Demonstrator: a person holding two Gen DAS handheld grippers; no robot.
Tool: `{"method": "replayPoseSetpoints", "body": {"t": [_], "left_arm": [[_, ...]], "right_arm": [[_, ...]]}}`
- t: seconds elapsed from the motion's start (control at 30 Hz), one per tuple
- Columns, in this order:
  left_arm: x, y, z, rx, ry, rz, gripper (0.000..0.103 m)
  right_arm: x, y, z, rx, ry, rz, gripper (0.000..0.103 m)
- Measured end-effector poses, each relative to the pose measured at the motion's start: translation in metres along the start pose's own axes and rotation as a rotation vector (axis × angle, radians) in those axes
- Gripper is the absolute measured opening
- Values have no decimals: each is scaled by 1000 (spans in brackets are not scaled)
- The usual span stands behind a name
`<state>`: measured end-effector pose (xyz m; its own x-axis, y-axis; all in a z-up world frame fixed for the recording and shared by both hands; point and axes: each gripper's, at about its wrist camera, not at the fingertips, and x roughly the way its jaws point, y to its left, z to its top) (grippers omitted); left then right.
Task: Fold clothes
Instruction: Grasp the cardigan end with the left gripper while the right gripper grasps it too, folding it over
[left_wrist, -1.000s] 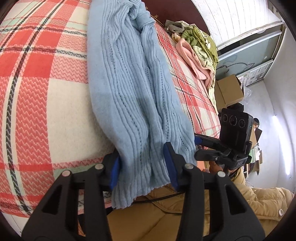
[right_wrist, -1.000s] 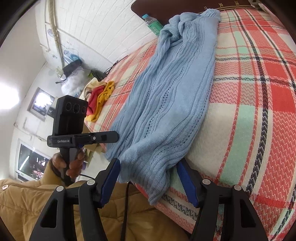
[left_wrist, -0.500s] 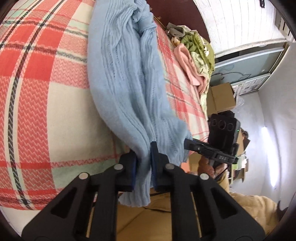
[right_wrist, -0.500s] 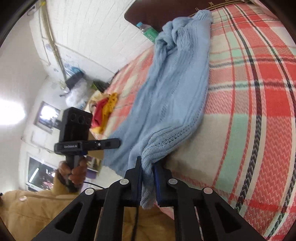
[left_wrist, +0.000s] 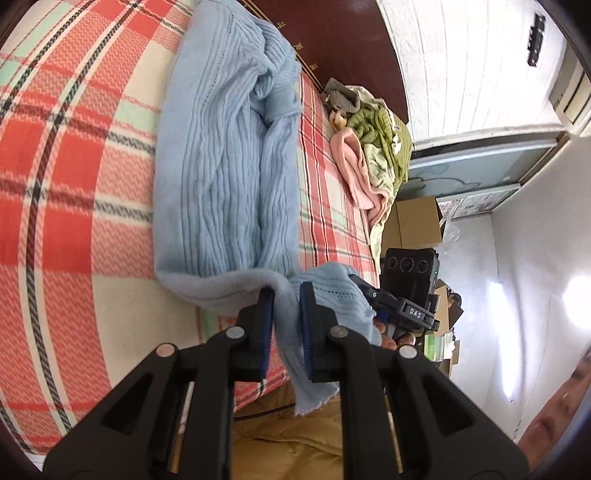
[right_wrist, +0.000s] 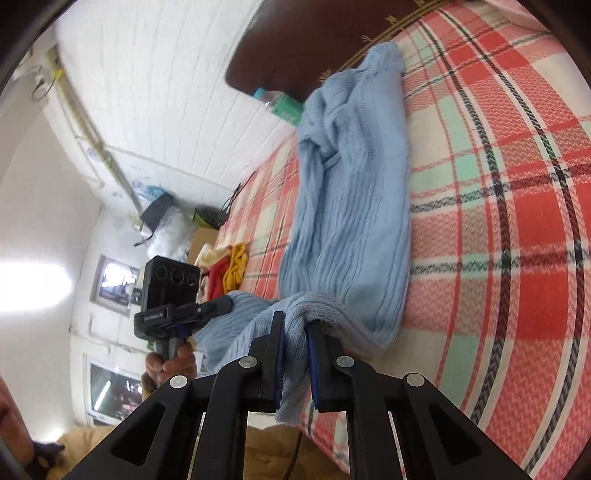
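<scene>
Blue sweater (left_wrist: 221, 166): near hem now pinched by left gripper (left_wrist: 286, 325) and right gripper (right_wrist: 295, 360), lifted off the bed (left_wrist: 74, 221), fold begun

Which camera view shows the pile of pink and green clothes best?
The left wrist view: the pile of pink and green clothes lies in plain sight on the plaid bedspread, beyond the blue knit sweater. The right wrist view does not show it.
</scene>
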<state>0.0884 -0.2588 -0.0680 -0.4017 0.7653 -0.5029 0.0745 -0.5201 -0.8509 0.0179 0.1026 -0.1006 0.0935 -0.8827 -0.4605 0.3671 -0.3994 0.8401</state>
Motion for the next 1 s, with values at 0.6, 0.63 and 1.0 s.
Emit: {"method": "replayPoseSetpoints", "body": {"t": [0.6, 0.63, 1.0], "left_arm": [[-4, 15, 65, 33, -58, 60, 55], [-6, 12, 64, 71, -70, 81, 64], [36, -24, 67, 421, 22, 302, 75]], "right_arm": [[24, -21, 79, 113, -27, -115, 44], [20, -18, 79, 74, -37, -127, 49], [51, 19, 61, -446, 31, -324, 67]]}}
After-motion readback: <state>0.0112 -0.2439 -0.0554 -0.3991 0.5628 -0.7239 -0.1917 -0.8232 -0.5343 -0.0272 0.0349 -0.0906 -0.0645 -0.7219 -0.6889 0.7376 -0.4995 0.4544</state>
